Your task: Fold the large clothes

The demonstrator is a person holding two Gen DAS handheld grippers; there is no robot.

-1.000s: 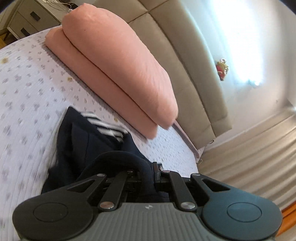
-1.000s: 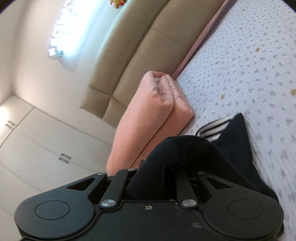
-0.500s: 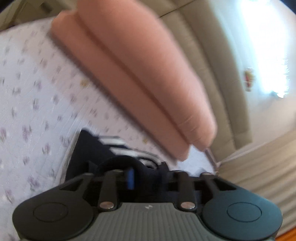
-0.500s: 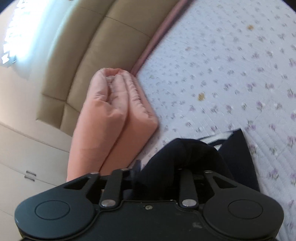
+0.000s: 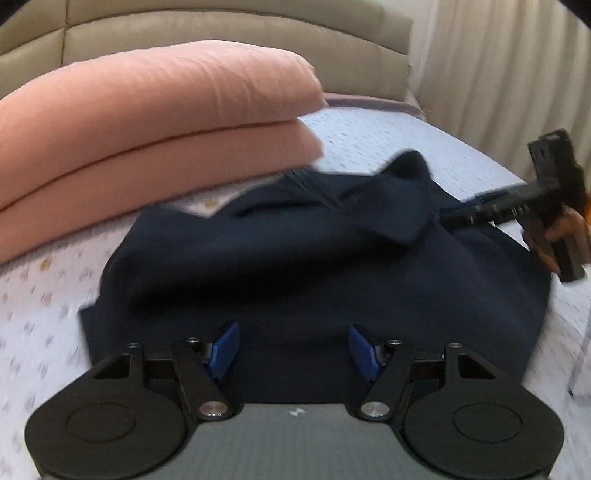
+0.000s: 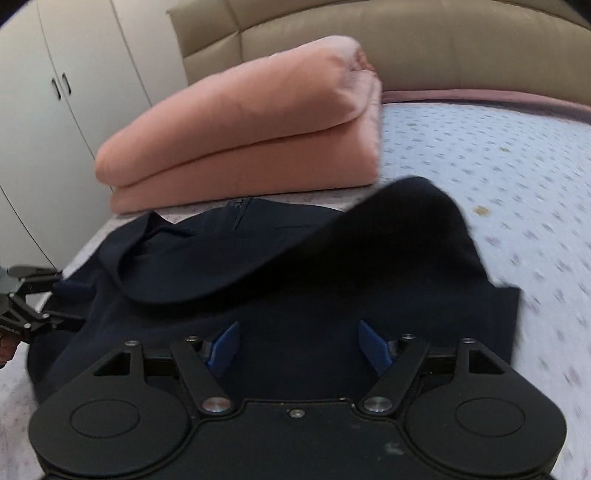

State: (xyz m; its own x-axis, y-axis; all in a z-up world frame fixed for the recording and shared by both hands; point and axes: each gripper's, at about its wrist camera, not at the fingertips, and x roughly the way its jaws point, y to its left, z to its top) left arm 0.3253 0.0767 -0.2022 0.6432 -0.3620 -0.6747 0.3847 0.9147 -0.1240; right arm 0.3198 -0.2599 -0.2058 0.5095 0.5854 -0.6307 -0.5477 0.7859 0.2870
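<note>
The bed wore a pale quilted cover with small purple sprigs, backed by a beige padded headboard, white wardrobe doors and curtains alongside. A folded pink duvet lay behind the navy garment, spread flat. The left gripper and right gripper both gaped wide, holding nothing. No writing was legible.

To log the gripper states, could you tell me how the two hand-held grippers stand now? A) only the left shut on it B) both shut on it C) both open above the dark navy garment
C: the left hand-held gripper and right hand-held gripper both show blue pads spread apart, nothing between them, above the dark navy garment.
</note>
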